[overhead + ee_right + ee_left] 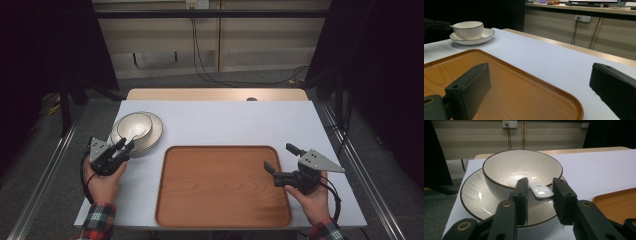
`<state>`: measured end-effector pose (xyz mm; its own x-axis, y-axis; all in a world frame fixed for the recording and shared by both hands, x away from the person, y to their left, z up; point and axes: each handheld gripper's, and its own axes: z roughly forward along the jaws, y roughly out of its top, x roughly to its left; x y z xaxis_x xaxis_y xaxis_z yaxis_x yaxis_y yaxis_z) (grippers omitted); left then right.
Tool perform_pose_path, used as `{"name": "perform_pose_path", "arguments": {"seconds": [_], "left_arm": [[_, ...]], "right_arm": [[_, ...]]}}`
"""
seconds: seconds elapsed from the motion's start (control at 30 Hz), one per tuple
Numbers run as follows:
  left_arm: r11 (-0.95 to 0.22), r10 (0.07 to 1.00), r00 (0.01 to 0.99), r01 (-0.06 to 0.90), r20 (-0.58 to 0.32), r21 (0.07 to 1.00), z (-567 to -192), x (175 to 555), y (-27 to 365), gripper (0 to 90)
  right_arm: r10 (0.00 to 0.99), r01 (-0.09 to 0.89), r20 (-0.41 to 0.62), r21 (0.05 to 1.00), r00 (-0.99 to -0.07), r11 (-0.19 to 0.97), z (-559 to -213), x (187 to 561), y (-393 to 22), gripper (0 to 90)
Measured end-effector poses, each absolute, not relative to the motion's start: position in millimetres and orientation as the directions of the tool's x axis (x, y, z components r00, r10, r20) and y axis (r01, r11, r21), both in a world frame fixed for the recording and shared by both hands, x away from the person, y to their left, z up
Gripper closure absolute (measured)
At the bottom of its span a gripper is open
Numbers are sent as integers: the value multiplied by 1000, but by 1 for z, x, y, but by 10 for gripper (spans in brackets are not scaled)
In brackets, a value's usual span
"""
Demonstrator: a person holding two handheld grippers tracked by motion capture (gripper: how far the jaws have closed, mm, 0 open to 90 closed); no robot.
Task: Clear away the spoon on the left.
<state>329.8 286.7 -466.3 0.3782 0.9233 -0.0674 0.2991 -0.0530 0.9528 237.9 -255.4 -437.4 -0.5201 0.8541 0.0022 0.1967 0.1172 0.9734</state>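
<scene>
the left gripper is reaching in at the lower middle of the left gripper view, and its jaws are standing apart on either side of the white spoon handle that is sticking out over the near rim of the bowl. neither pad looks to be touching the handle yet, so this gripper is open around it rather than holding it. in the high view the same left gripper is sitting at the left of the frame, with the bowl resting on its plate just above it.

the step in hand looks like taking hold of the spoon. to do it well, the person is probably best off centring the handle between the pads before closing, since it is sitting nearer the left pad in that view. closing slowly is likely to matter, because the glazed handle may slip or pivot. lifting straight up along the handle's slope should keep the spoon from dragging the bowl on the plate.

the right gripper is hovering wide open and holding nothing at the right edge of the wooden tray, low in the frame, well apart from the bowl.
</scene>
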Motion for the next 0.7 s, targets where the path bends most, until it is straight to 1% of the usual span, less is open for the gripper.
{"name": "perform_pose_path", "arguments": {"seconds": [0.33, 0.37, 0.43, 0.57, 0.6, 0.7], "left_arm": [[-15, 925, 365, 309, -103, 951, -464, 328, 289, 767], [-8, 923, 368, 302, -109, 953, -464, 328, 289, 783], [-9, 918, 382, 298, -111, 954, -464, 329, 289, 788], [5, 919, 378, 284, -116, 959, -462, 331, 289, 809], [5, 917, 381, 282, -116, 959, -461, 331, 289, 828], [31, 914, 382, 275, -138, 961, -460, 333, 288, 844]], "right_arm": [[857, 197, 2, 974, -515, 116, -437, 238, -255, 32], [857, 196, 5, 974, -515, 112, -437, 238, -255, 32], [855, 194, 2, 974, -518, 116, -437, 238, -255, 33], [856, 191, -2, 974, -517, 117, -437, 238, -255, 34], [857, 193, -2, 974, -515, 119, -437, 238, -255, 34], [853, 194, 1, 974, -523, 118, -436, 237, -257, 34]]}}
